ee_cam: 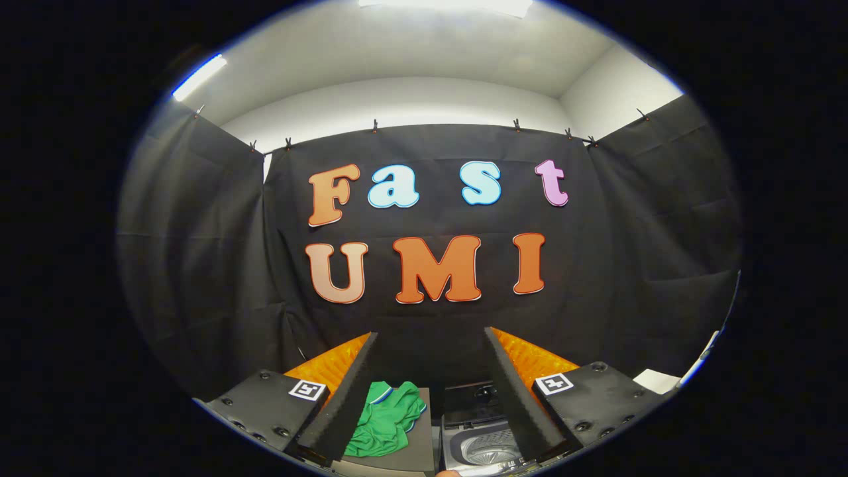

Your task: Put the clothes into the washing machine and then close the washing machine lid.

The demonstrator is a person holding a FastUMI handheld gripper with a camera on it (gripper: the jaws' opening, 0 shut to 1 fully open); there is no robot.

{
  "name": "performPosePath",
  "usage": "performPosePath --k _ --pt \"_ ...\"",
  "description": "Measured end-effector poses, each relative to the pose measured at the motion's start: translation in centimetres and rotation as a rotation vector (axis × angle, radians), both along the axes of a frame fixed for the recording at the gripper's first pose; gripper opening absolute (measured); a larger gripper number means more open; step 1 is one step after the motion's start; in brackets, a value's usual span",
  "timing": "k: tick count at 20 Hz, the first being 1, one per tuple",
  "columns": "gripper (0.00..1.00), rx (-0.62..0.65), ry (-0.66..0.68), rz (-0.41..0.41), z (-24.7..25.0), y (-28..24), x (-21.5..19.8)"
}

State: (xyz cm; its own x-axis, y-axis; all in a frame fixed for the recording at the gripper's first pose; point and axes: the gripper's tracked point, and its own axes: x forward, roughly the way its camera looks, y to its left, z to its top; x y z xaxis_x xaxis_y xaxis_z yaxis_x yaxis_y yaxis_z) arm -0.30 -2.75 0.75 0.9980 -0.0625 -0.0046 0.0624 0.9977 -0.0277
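Observation:
My gripper [430, 338] is held high and open, its two foam-padded fingers [351, 391] spread wide with nothing between them. Far below, seen between the fingers, a green garment [384, 424] with a white and blue collar lies crumpled on a dark stand [417, 447], close to the left finger. To its right stands the small washing machine [480, 424], its lid raised and its metal drum [490, 452] showing, partly hidden by the right finger.
Black cloth walls close the booth at the back and on both sides. A white sheet or board [656, 381] lies beyond the right finger's mount. A bit of a hand [450, 473] shows at the very bottom.

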Motion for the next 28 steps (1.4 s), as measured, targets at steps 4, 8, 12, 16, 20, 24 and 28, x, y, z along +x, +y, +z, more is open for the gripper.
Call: performPosePath --k 4,8,12,16,20,24,28 --pt "0.99 -0.020 0.017 0.066 -0.7 3.1 -0.5" --pt "0.98 -0.026 0.026 0.070 -1.1 3.6 -0.7" --pt "0.98 -0.002 0.048 0.076 -1.5 4.0 -0.3" --pt "0.98 -0.018 0.048 0.064 -1.5 3.8 0.1" --pt "0.98 0.016 0.107 0.107 -3.7 5.7 1.1" --pt "0.98 0.043 0.201 0.167 -6.8 8.6 2.7" --pt "0.98 0.041 0.291 0.215 -11.0 11.7 4.3"
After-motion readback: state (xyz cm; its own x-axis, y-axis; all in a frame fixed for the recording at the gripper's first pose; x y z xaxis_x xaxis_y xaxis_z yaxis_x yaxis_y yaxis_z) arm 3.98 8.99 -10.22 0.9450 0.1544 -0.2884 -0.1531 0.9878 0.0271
